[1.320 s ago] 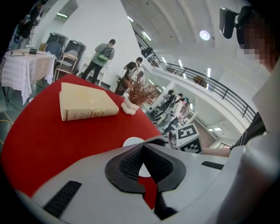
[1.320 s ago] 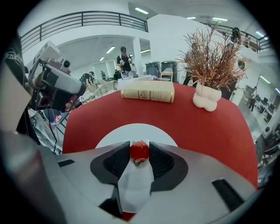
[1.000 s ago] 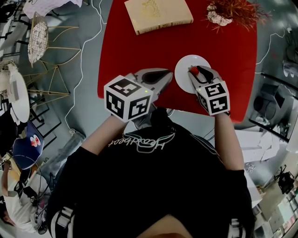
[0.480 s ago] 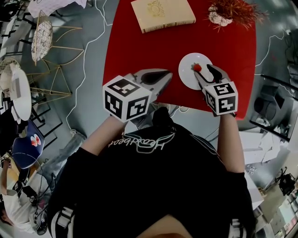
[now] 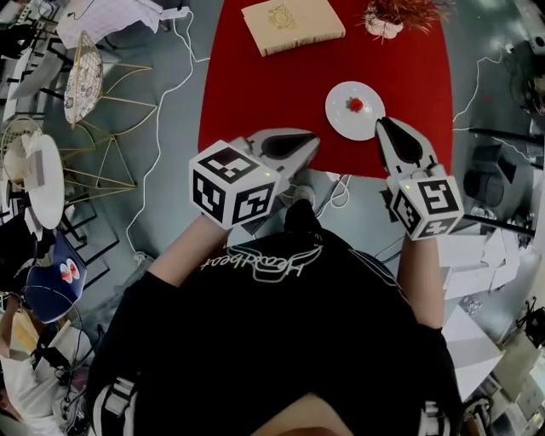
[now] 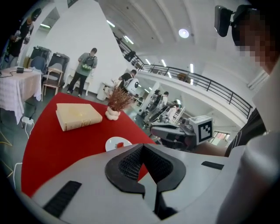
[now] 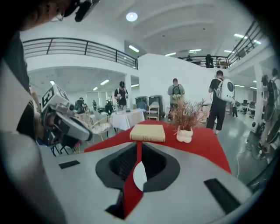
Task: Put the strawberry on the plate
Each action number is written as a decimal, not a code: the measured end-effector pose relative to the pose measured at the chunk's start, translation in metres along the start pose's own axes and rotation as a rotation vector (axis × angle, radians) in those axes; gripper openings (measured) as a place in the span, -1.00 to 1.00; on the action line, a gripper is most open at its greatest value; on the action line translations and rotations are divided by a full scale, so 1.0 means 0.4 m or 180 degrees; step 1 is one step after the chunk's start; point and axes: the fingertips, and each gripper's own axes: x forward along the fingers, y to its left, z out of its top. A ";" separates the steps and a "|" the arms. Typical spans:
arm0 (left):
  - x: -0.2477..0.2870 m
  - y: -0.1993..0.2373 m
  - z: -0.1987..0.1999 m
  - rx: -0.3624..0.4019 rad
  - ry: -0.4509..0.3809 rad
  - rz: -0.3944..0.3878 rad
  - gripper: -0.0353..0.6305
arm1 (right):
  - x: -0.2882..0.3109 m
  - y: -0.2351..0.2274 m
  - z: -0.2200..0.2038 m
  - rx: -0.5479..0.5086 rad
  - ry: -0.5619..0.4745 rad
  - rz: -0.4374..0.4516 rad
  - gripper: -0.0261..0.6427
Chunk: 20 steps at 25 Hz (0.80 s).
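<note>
Here one strawberry (image 5: 355, 105) sits on one plate (image 5: 339, 118), one book (image 5: 293, 24) well apart

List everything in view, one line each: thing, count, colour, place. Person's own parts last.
table: one, red, upper middle of head view
book: one, cream, table's far left
vase of dried sprigs: one, pale with brown sprigs, table's far right
plate: one, white, table's near right
strawberry: one, red, on the plate
wire chair: one, pale, floor left of table
left gripper: one, grey, jaws together, empty, at table's near edge
right gripper: one, grey, jaws just closed to a slit, empty, beside plate
</note>
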 end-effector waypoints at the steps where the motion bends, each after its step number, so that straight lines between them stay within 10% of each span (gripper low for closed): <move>1: -0.016 -0.020 0.000 0.0044 -0.0017 -0.0018 -0.88 | -0.030 0.024 0.024 0.0043 -0.0165 0.0032 -0.83; 20: -0.394 -0.393 -0.068 0.0919 -0.0493 -0.0456 -0.87 | -0.447 0.561 0.095 -0.0325 -0.0732 0.0475 -0.89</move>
